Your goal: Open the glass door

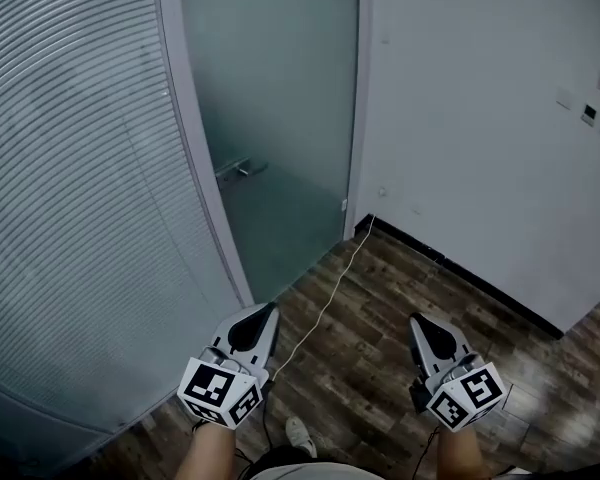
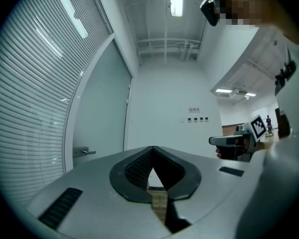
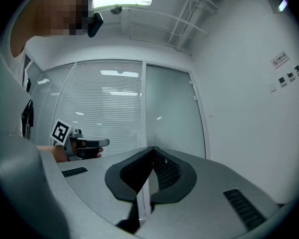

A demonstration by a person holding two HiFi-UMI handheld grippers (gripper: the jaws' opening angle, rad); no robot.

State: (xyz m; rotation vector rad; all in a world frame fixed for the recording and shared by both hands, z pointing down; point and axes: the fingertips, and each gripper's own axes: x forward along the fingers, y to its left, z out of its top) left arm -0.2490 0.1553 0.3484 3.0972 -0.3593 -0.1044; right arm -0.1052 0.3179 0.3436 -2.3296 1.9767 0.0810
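Note:
The frosted glass door (image 1: 270, 108) stands closed ahead, between a slatted glass partition and a white wall. Its metal lever handle (image 1: 240, 168) sits on the door's left side. In the left gripper view the door (image 2: 97, 118) and handle (image 2: 83, 152) lie left of the jaws. In the right gripper view the door (image 3: 172, 113) is straight ahead. My left gripper (image 1: 270, 310) is held low over the floor, well short of the door, jaws shut and empty. My right gripper (image 1: 414, 318) is beside it, also shut on nothing. Both point level toward the door.
A curved glass partition with blinds (image 1: 70, 218) fills the left. The white wall (image 1: 480, 138) on the right carries small switches (image 1: 597, 118) and a black skirting. A thin white cable (image 1: 325, 308) runs across the wood floor (image 1: 380, 368) to the door's corner.

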